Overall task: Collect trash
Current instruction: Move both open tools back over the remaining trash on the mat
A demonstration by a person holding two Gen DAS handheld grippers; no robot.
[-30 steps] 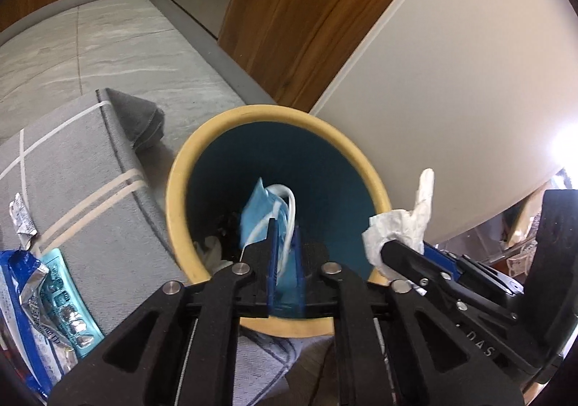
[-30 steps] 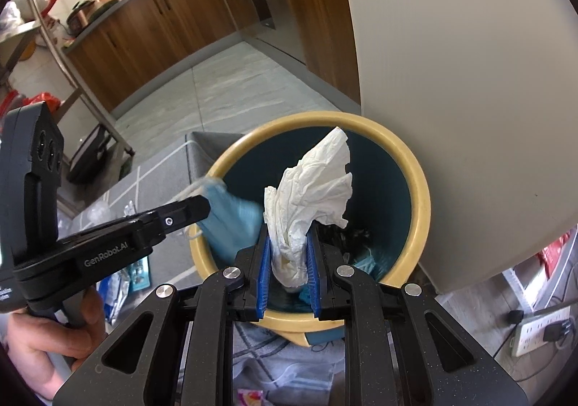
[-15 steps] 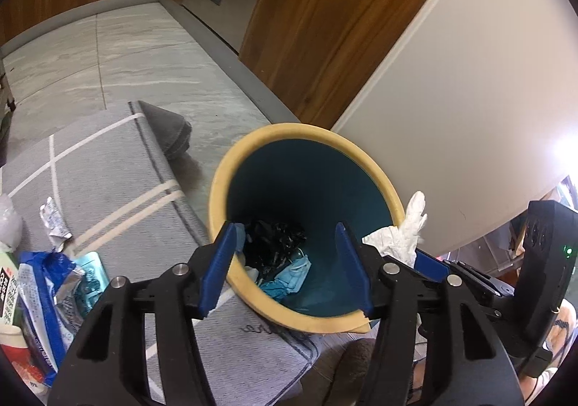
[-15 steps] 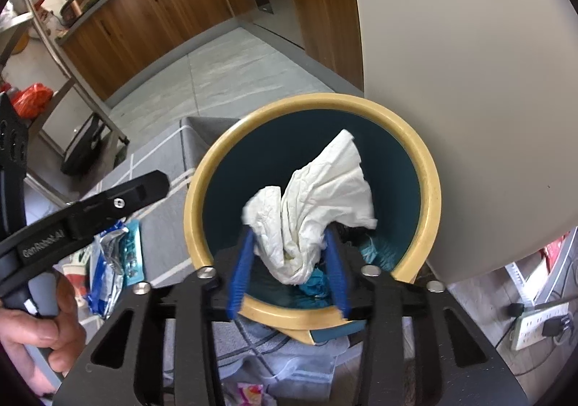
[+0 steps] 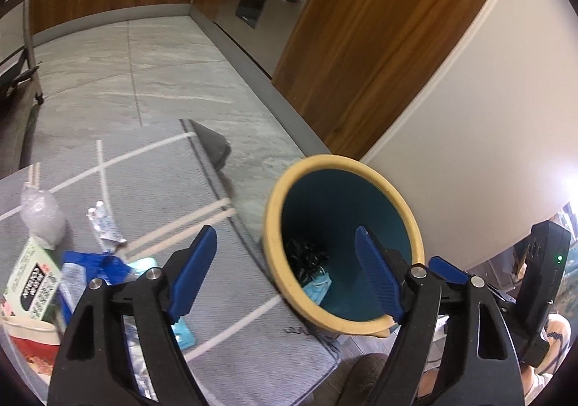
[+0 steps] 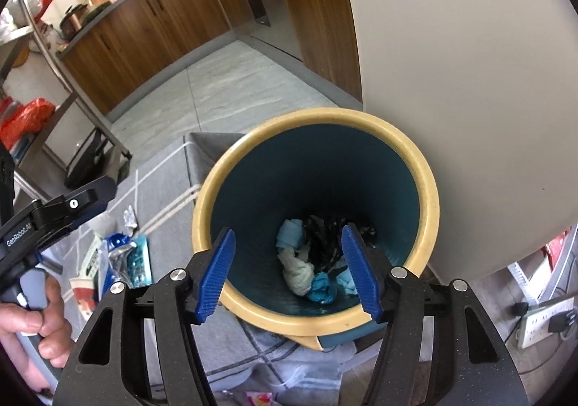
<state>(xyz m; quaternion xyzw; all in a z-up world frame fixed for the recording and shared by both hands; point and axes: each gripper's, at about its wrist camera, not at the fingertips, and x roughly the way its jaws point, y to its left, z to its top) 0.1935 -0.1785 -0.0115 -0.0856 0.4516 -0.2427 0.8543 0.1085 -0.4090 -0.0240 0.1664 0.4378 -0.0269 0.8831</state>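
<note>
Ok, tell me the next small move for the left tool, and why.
Probably swing the left tool left toward the litter on the rug and line up on the white crumpled wrapper. Both tools are open and empty, the right tool above the bin, where the tissue and mask already lie. The wrappers outside remain uncollected.

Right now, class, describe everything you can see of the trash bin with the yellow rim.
The trash bin is a round, upright tub with a thick pale-yellow rim and a dark teal inside, plastic by the look. The rim is broken at the near edge. It stands on the floor beside a pale wall, its base meeting the grey rug. At its bottom lie a white tissue, blue mask pieces and something black. Both tongs hang open above it, touching nothing.
</note>
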